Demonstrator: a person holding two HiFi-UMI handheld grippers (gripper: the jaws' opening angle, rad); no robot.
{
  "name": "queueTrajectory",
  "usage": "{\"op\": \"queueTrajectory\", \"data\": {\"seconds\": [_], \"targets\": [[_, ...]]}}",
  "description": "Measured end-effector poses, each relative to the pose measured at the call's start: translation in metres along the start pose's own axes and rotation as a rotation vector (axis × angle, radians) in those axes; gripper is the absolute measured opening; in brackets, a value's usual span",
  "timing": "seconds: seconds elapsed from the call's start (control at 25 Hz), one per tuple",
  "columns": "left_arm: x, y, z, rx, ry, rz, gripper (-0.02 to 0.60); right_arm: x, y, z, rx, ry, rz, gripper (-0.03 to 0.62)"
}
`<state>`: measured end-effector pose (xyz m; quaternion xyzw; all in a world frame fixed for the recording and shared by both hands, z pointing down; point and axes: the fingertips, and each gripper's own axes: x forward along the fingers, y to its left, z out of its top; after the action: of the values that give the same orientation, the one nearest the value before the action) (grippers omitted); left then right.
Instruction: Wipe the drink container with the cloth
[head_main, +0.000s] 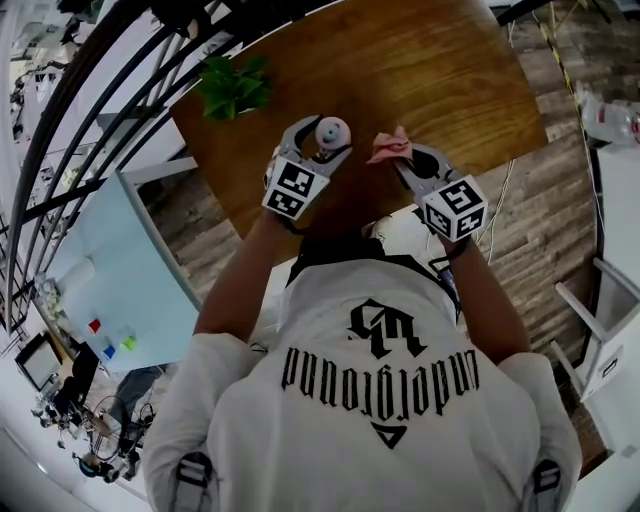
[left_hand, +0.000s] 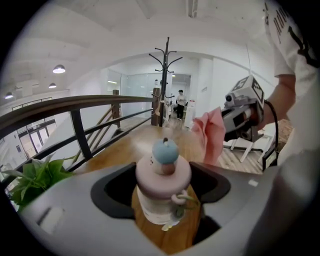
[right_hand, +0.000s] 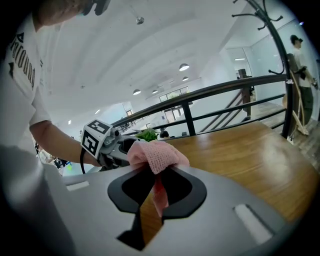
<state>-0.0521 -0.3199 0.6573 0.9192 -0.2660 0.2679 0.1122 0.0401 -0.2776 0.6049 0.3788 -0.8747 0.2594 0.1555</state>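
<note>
drink container (left_hand: 161, 197) in left gripper (left_hand: 164, 175) jaws, cloth (right_hand: 156, 156) in right gripper (right_hand: 158, 176)

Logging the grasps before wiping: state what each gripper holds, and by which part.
The left gripper grips the bottle around its top. The right gripper pinches the cloth at a bunched fold.

A brown wooden table (head_main: 420, 80) stands on a grey-brown wood plank floor (head_main: 560, 200). A black metal railing (head_main: 110, 90) curves beside it. A tall black coat stand (left_hand: 166, 75) stands farther off. Round lamps (left_hand: 59, 68) glow on the white ceiling (left_hand: 100, 30).
</note>
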Motion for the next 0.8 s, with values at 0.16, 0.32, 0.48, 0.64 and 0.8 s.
{"op": "queueTrajectory", "data": {"seconds": [0.16,0.32,0.48,0.64,0.8], "targets": [[0.007,0.002,-0.010,0.005,0.018,0.014,0.380,0.001,-0.001,-0.004,0.008,0.008,-0.003,0.046],[0.010,0.000,-0.016,0.007,0.015,0.025,0.380,0.000,-0.001,-0.009,0.014,0.014,0.001,0.046],[0.009,-0.002,-0.018,0.016,0.003,0.036,0.380,-0.002,0.001,-0.012,0.014,0.019,0.006,0.046],[0.010,0.000,-0.019,0.004,-0.001,0.042,0.380,-0.004,0.003,-0.015,0.013,0.022,0.011,0.046],[0.006,-0.002,-0.026,-0.044,-0.001,0.063,0.380,-0.010,0.004,-0.016,0.010,0.020,0.015,0.046]]}}
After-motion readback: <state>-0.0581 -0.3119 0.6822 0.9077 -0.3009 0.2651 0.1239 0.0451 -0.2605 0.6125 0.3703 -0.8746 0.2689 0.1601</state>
